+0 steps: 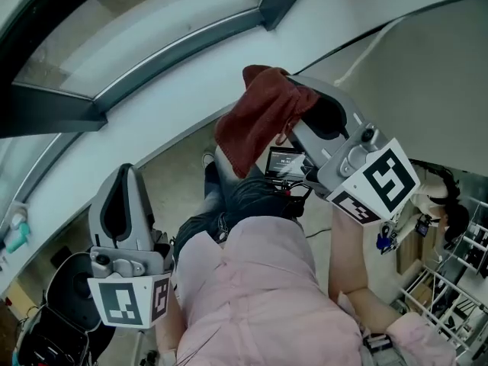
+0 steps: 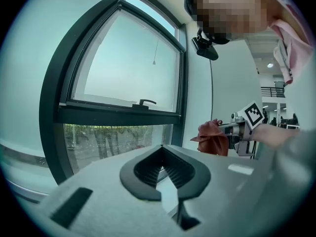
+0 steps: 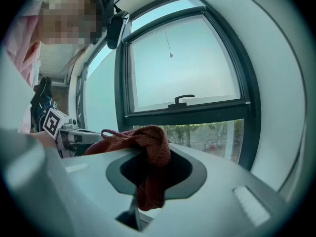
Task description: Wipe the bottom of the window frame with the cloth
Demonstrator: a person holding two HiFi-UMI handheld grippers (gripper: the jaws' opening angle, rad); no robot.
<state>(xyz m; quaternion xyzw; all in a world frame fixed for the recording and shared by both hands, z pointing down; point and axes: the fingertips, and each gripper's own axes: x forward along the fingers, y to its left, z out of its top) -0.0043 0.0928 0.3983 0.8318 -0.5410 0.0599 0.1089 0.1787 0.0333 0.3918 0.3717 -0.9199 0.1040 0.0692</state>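
A dark red cloth (image 1: pixel 259 117) hangs bunched from my right gripper (image 1: pixel 293 86), which is shut on it and held up near the white ledge (image 1: pixel 191 105) under the dark window frame (image 1: pixel 183 40). In the right gripper view the cloth (image 3: pixel 150 154) drapes over the jaws, hiding the tips of that gripper (image 3: pixel 157 149), with the window frame (image 3: pixel 197 112) beyond. My left gripper (image 1: pixel 126 172) is low at the left, shut and holding nothing. In the left gripper view its closed tips (image 2: pixel 162 148) point at the window frame (image 2: pixel 118 115), with the cloth (image 2: pixel 213 138) off to the right.
A window handle (image 3: pixel 180 99) sits on the middle bar. The person's pink-shirted body (image 1: pixel 267 288) fills the lower middle. A wire rack (image 1: pixel 450 296) stands at the lower right and dark gear (image 1: pixel 61 303) lies at the lower left.
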